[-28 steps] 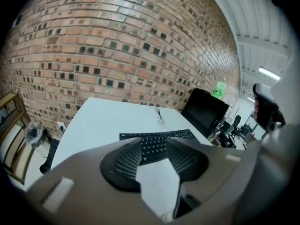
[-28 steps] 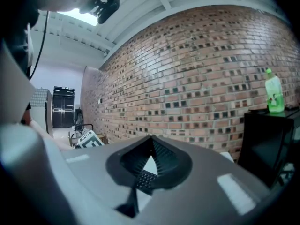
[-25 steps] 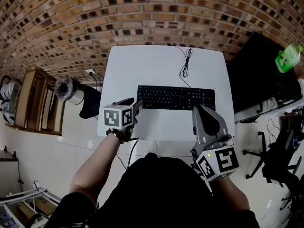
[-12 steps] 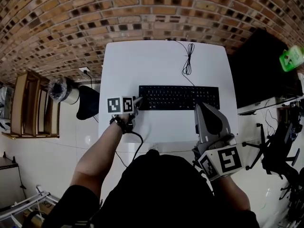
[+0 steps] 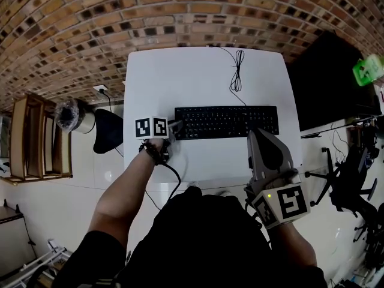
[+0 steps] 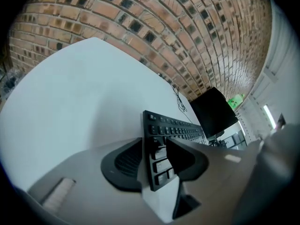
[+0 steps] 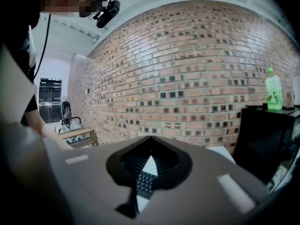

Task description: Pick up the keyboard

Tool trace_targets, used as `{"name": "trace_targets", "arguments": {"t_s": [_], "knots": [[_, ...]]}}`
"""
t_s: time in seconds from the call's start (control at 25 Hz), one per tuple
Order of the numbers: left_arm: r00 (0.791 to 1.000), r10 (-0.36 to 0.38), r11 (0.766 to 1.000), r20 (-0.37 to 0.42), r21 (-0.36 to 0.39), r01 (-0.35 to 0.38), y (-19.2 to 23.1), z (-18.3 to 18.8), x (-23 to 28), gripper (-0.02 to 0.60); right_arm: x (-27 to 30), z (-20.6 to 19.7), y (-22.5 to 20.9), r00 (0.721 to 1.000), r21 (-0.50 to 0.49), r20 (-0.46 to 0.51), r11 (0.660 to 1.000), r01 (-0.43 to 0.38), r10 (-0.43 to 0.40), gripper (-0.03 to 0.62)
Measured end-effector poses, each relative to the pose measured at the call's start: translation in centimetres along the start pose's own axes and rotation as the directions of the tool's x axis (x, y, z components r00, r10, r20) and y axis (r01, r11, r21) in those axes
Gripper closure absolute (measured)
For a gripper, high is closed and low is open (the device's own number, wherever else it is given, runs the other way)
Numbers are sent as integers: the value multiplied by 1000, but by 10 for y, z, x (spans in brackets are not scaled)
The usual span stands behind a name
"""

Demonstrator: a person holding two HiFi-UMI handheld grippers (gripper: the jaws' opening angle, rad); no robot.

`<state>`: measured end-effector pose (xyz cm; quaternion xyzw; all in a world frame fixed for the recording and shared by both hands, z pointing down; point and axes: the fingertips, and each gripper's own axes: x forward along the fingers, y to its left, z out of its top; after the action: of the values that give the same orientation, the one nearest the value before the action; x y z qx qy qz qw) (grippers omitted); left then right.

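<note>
A black keyboard lies across the middle of the white table. My left gripper is at its left end. In the left gripper view that end of the keyboard fills the narrow gap of the left gripper, one jaw against its underside edge and the other on the keys. My right gripper hovers at the keyboard's front right, shut and empty. In the right gripper view the right gripper points toward the brick wall, with a sliver of keys showing below its closed jaws.
The keyboard's cable lies coiled on the table behind it. A black cabinet with a green bottle stands to the right, and an office chair nearer me. A wooden shelf stands on the left.
My left gripper has come down, rolled, and moved in onto the keyboard's left end. The right gripper has shifted slightly toward the keyboard's front right edge.
</note>
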<state>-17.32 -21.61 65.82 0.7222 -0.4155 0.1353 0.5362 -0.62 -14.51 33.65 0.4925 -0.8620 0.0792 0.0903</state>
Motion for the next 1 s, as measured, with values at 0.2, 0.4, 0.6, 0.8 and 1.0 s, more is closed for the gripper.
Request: {"name": "trace_targets", "arguments": {"t_s": [0.2,0.4,0.6,0.8,1.0], "knots": [[999,-20,1000,-25,-17,20,-1,-2,4,440,1,-1,-1,1000,3,-2,1000,12,-12,592],[999,-26,999,-37,-30,25,0,-2,6,446,1,1,-5,1000,-1,8,1000,6,-6,592],[999,-29,998,-46,-52,26,1,-3,5,460,0,5,-9,1000,-6,18,1000,-10,11,592],[998,-41,997,-50,-73,37,0,-6,-2,483,-1,8,-14,999,-5,30,1000,-20,20,592],[997,-63,995,-41,-86,59,-11,-5,-15,492,-3,4,-22,999,9,24,1000,-24,24,592]]}}
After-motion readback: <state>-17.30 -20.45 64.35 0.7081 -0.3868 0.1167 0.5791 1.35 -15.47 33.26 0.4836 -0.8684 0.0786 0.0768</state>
